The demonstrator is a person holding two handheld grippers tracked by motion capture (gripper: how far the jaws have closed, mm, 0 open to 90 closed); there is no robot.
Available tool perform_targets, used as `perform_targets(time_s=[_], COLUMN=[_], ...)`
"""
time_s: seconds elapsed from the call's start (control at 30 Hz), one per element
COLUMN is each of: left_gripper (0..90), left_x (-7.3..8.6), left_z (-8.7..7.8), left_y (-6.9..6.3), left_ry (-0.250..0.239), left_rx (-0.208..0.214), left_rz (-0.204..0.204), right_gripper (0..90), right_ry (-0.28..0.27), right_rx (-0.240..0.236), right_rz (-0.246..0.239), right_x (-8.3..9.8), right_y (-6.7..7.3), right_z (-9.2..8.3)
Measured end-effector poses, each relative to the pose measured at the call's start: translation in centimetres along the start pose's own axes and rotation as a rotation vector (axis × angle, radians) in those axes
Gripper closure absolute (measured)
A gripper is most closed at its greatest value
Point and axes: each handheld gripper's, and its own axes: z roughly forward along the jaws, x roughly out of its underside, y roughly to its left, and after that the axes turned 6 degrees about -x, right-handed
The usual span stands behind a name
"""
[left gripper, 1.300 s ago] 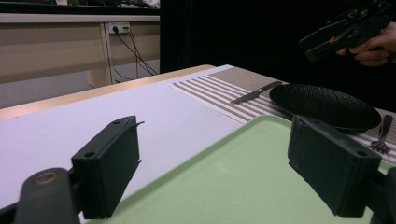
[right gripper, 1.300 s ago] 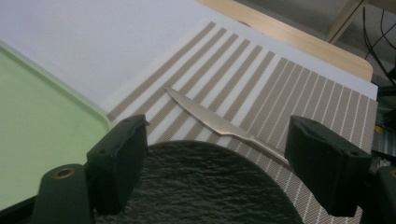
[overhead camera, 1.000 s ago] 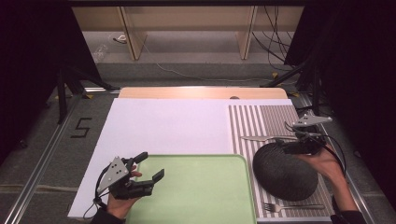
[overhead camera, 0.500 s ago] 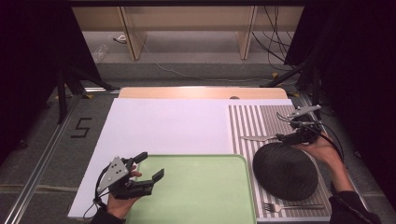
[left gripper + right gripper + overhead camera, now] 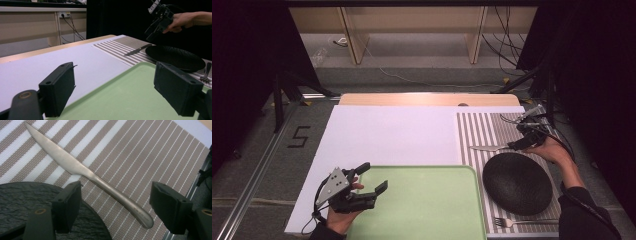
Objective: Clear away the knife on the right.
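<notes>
Knife (image 5: 87,173) lies flat on striped mat (image 5: 479,132); right tool (image 5: 523,141) hovers open above handle, likely to grasp. Left tool (image 5: 371,180) open over tray (image 5: 432,205).

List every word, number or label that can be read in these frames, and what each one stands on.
"5": a dark numeral on the grey floor mat left of the table, seen in the high view.
Knife handle: a faint engraved mark near its end in the right gripper view, too small and blurred to read.
No other text is readable on the green tray, the black plate or the striped placemat.
</notes>
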Motion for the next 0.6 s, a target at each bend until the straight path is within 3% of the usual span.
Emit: perform_targets(time_s=[0.2, 0.6], left_gripper=[16.8, 16.8], left_x=[0.0, 0.0], left_z=[0.0, 0.0], left_y=[0.0, 0.0], left_ry=[-0.002, -0.003], left_rx=[0.000, 0.004], left_rz=[-0.001, -0.002], right_gripper=[27.4, 30.1], right_ry=[0.064, 0.136], right_rx=[-0.003, -0.020], right_rz=[-0.001, 0.009], right_x=[-0.7, -1.5], right_y=[-0.7, -1.1], right_z=[0.8, 2.3])
